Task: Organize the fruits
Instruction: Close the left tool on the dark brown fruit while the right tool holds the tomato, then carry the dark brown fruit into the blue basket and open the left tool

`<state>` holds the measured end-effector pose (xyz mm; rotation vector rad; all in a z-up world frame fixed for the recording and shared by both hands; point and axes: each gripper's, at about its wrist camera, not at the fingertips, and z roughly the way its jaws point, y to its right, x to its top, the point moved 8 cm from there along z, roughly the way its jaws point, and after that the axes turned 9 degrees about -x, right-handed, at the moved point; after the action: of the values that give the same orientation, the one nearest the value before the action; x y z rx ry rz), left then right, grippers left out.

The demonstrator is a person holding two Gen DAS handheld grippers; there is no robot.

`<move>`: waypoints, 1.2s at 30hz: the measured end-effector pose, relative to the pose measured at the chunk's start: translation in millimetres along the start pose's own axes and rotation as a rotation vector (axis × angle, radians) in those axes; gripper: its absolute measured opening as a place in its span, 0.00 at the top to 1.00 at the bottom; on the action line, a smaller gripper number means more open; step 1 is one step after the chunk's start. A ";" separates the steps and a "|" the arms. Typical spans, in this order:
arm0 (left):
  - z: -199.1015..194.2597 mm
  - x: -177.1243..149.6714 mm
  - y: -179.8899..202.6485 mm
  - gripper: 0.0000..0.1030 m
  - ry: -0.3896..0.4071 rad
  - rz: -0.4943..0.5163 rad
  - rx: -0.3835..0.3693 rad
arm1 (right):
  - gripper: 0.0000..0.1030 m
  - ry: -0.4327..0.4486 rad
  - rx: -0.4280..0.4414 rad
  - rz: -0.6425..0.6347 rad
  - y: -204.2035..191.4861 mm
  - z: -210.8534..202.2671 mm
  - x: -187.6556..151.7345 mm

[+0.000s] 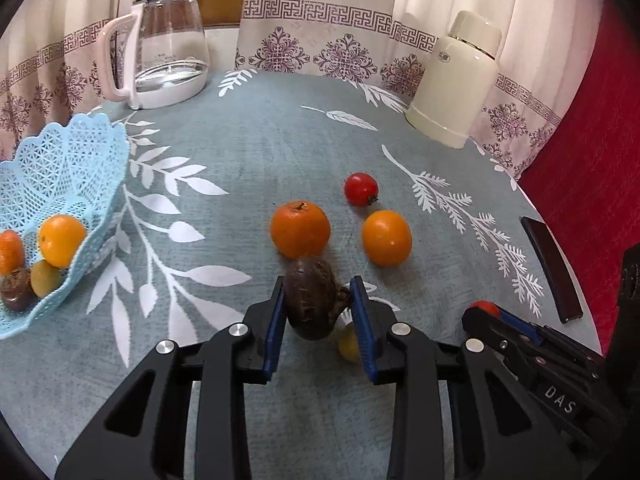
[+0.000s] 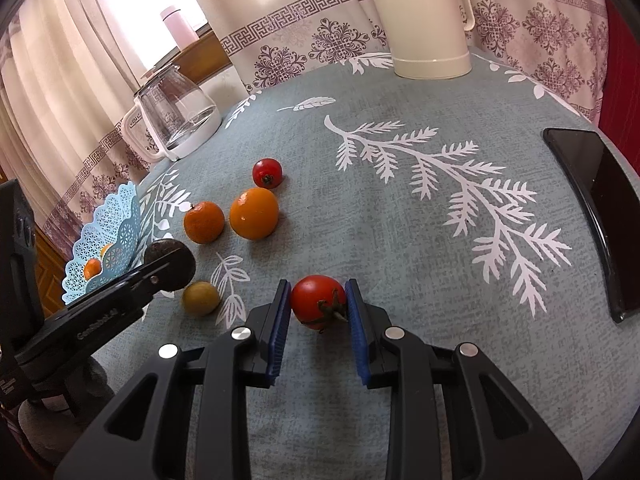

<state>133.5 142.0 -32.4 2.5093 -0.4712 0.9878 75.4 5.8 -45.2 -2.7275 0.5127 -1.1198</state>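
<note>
While the left gripper (image 1: 318, 304) clamps a brown fruit (image 1: 312, 300) half-hiding a yellow fruit (image 1: 348, 346), the right gripper (image 2: 318, 306) pinches a tomato (image 2: 318, 300).

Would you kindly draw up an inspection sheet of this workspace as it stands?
Surface: tablecloth, grey-blue, white leaf print.
Job's things: blue basket holding several fruits; tangerine, orange, small tomato, yellow-green fruit loose on the cloth.
Clutter: glass kettle, cream flask, phone.
Grippers: left gripper shut on brown fruit; right gripper shut on large tomato.
Cables: nothing seen.
Surroundings: patterned curtains, window behind.
</note>
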 end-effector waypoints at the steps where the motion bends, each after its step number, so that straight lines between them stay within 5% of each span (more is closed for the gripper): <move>1: -1.5 -1.0 -1.3 0.70 -0.001 -0.003 0.001 | 0.73 0.000 0.000 0.000 0.2 0.1 0.1; 36: -9.0 -26.7 -8.5 0.70 -0.026 -0.023 0.025 | 0.73 0.000 0.001 0.002 0.5 0.0 0.1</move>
<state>113.7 158.0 -47.2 2.5466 -0.4399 0.9597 75.3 5.3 -45.2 -2.7255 0.5140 -1.1192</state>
